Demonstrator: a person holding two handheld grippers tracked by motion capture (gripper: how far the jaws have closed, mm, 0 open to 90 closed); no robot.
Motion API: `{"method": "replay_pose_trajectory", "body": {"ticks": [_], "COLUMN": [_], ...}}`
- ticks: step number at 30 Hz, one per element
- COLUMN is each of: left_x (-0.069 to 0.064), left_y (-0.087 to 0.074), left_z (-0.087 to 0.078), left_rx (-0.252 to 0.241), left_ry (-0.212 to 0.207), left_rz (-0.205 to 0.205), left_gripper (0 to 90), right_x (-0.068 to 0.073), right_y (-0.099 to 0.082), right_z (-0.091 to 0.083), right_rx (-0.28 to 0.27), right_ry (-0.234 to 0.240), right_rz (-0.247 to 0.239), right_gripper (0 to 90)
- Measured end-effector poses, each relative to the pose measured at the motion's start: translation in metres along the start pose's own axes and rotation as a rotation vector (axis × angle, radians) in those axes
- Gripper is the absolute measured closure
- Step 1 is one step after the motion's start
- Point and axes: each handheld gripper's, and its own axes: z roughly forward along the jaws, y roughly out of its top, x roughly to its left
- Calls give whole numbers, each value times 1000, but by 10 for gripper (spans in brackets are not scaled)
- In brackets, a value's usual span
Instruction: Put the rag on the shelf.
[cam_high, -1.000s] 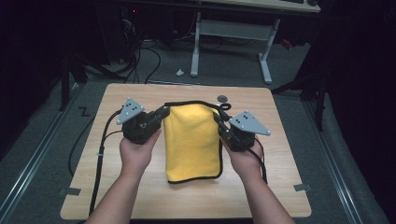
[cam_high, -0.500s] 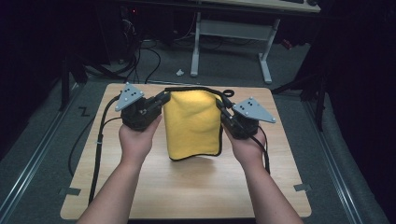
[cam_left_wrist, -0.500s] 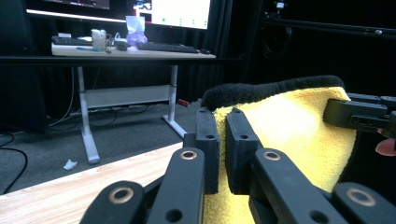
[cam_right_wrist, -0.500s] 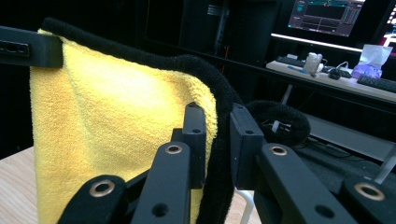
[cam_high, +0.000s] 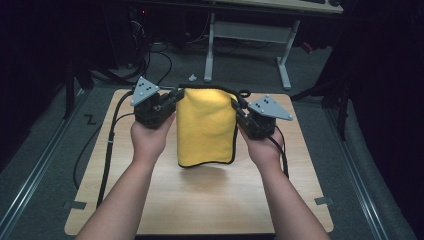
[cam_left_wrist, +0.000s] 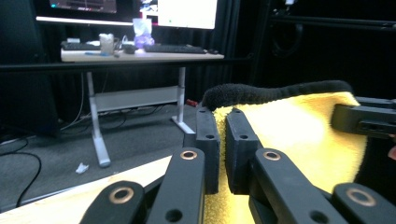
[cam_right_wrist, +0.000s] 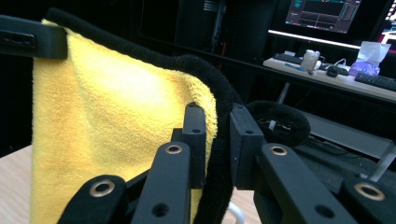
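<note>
Above the far half of the table hangs one yellow cloth, black-edged, folded, held up by its two top corners so that it drops as a flat sheet; its lower hem ends over the table's middle and casts a soft shadow on the wood just below.

Left gripper: jaws closed tight on the cloth's upper left corner. In the left gripper view the two black pads stand nearly together with yellow pile and the black hem pinched between them. A grey three-cornered plate sits on top; its cable runs down toward the table's near left corner. The left hand grips it from beneath.

Right gripper: jaws closed on the upper right corner. In the right gripper view the thick black hem passes down between the pads, with the yellow face spreading away to one side. A black hanging loop juts out just beyond this corner. The right hand holds this gripper, and a cable trails back along the wrist.

Table: pale wood, rounded corners, standing on grey carpet.

Beyond the far edge: a white-legged desk, loose cables on the floor, a scrap of white paper. The gripper views show a keyboard and lit screens on that desk.
</note>
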Motion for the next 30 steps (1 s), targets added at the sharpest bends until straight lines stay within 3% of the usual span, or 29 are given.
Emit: {"method": "replay_pose_trajectory", "body": {"ticks": [8,11,16,21,30], "left_x": [12,16,25,34,45], "left_y": [14,16,14,7,-17], "left_z": [26,42,62,78,96], "left_rx": [-10,22,45,83,158], "left_ry": [8,48,62,64,65], "left_rz": [-2,33,44,62,48], "left_gripper": [855,854,853,852,846], "right_x": [-19,-28,-43,-53,-60], "right_y": [10,12,8,2,-17], "right_z": [19,31,50,64,84], "right_rx": [-19,-9,-1,35,93], "right_ry": [-13,-17,-12,-3,-5], "right_rz": [20,33,44,31,0], "right_gripper": [800,799,799,799,799]}}
